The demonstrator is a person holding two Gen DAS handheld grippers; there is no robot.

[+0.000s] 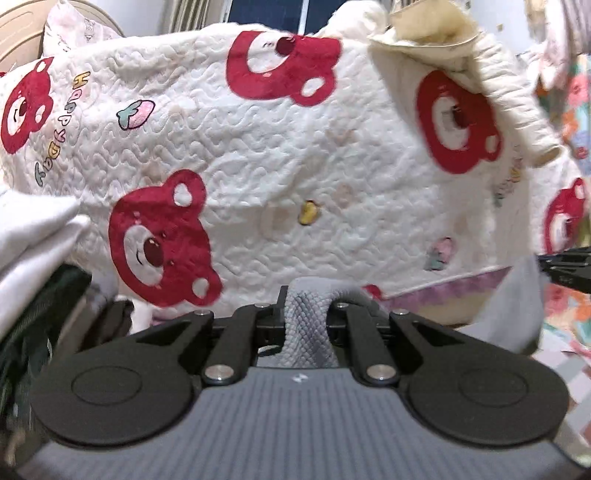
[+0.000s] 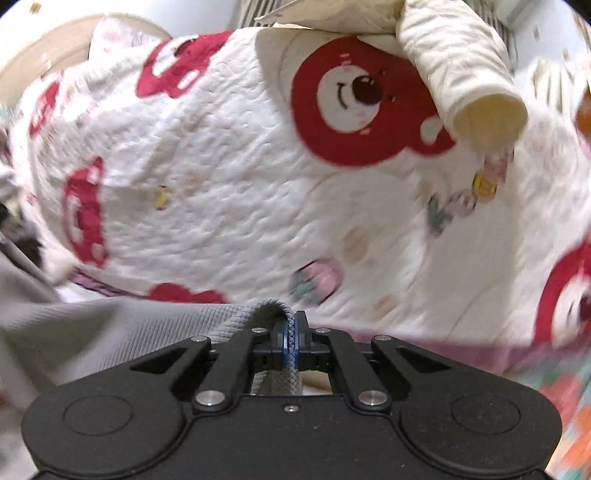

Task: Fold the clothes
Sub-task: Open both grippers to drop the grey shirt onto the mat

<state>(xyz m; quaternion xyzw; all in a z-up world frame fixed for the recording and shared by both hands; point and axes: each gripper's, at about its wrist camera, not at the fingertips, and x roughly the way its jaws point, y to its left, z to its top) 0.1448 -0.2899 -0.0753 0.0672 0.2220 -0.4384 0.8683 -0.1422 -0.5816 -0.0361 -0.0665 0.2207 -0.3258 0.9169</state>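
Observation:
My left gripper (image 1: 306,314) is shut on a fold of grey waffle-knit garment (image 1: 306,332), which bunches between its jaws. My right gripper (image 2: 291,338) is shut on an edge of the same grey garment (image 2: 147,325), which spreads to the left below it. Behind both lies a white quilted garment with red bear faces (image 1: 295,155), also in the right wrist view (image 2: 258,166); its cream sleeve (image 2: 465,70) sticks out at the upper right. The right gripper's tip (image 1: 565,264) shows at the right edge of the left wrist view.
White folded cloth (image 1: 33,236) and a dark green item (image 1: 40,317) lie at the left. A floral bedsheet (image 1: 569,306) shows at the right, also in the right wrist view (image 2: 569,406). A beige headboard (image 1: 22,29) stands at the back left.

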